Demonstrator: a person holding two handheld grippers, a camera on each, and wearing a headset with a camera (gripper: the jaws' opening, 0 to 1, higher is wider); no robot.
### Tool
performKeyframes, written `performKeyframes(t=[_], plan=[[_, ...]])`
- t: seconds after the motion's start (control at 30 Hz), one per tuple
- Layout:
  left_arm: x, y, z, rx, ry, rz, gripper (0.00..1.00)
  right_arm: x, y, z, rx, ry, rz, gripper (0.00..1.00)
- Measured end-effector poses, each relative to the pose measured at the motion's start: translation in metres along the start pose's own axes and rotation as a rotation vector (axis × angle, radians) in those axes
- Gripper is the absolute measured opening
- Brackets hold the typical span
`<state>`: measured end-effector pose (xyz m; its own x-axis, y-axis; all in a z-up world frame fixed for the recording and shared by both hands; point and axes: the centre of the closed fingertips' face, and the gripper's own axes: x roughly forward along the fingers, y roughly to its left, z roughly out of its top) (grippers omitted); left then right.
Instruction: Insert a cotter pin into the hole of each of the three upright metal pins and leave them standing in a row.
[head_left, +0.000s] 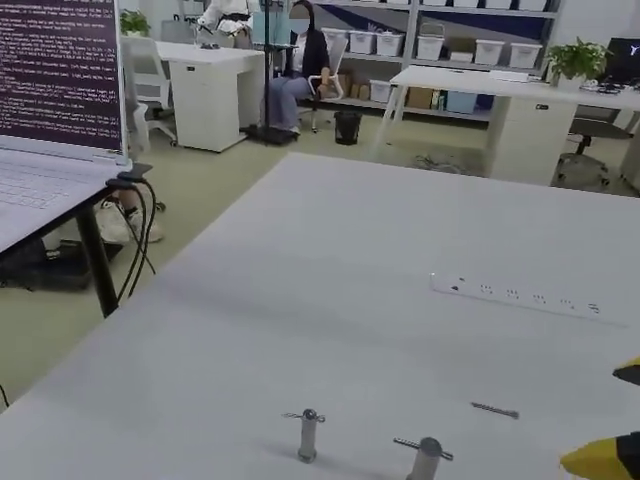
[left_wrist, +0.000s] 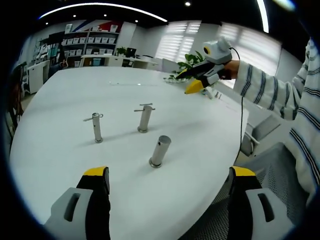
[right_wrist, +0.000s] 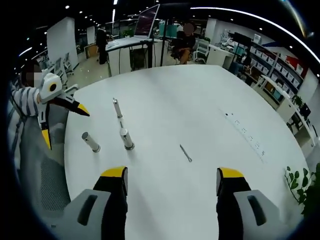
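Three upright metal pins stand on the white table (head_left: 330, 260). In the left gripper view two of them (left_wrist: 97, 127) (left_wrist: 144, 118) carry a cotter pin through the top, and the nearest pin (left_wrist: 160, 151) has none. A loose cotter pin (head_left: 495, 409) (right_wrist: 185, 153) lies flat to the right of the pins. My left gripper (left_wrist: 170, 175) is open above the table edge, short of the bare pin. My right gripper (right_wrist: 170, 182) (head_left: 610, 418) is open too, with the loose cotter pin ahead of it. Both grippers hold nothing.
A white power strip (head_left: 520, 296) lies on the table beyond the loose cotter pin. A laptop (head_left: 55, 90) sits on a stand at the far left. Desks, shelves and a seated person (head_left: 300, 60) are in the background. A striped sleeve (left_wrist: 270, 90) reaches in from the right.
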<state>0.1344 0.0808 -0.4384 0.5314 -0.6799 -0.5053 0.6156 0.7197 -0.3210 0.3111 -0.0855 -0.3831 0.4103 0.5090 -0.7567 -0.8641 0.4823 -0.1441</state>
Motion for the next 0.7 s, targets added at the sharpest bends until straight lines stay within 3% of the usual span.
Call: performKeyframes(t=[0.13,0.3,0.7], plan=[[0.0,-0.002,-0.001,-0.01,-0.006,0.004,0.97,0.006,-0.009,0.007,-0.07,0.022,0.006,0.67],[0.0,-0.003,0.0,-0.012,-0.016,0.005,0.94,0.019,-0.015,0.006,-0.1,0.061,0.034,0.62],[-0.005,0.003,0.002,-0.041,-0.037,0.022,0.92,0.058,-0.02,-0.026,-0.166,0.222,0.121,0.69]])
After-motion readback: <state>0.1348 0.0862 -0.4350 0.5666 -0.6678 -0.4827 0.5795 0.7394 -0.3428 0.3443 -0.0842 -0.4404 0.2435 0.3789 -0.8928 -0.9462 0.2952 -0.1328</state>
